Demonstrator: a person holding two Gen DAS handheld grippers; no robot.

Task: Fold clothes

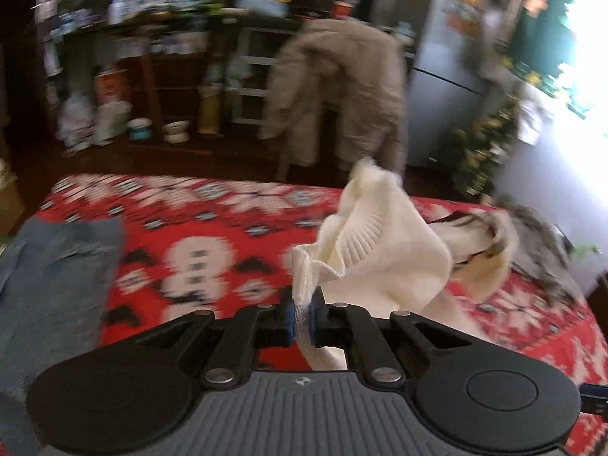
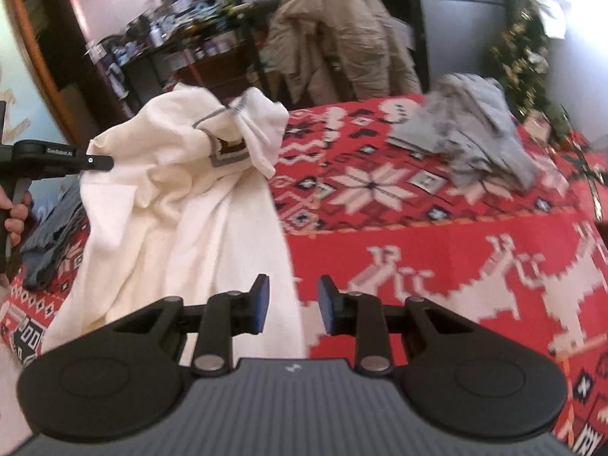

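A cream knit sweater point(image 1: 383, 243) hangs bunched over the red patterned tablecloth point(image 1: 197, 205). My left gripper point(image 1: 302, 317) is shut on a ribbed edge of it, lifting it. In the right wrist view the same cream sweater point(image 2: 182, 205) drapes down from the left gripper point(image 2: 97, 161), which a hand point(image 2: 15, 216) holds at the left edge. My right gripper point(image 2: 292, 304) stands open just above the sweater's lower right edge, nothing between its pads.
A grey garment point(image 2: 467, 129) lies crumpled at the table's far right. Blue denim point(image 1: 49, 288) lies on the left side. A beige coat point(image 1: 342, 87) hangs over a chair behind the table, with shelves and a fridge point(image 1: 444, 76) beyond.
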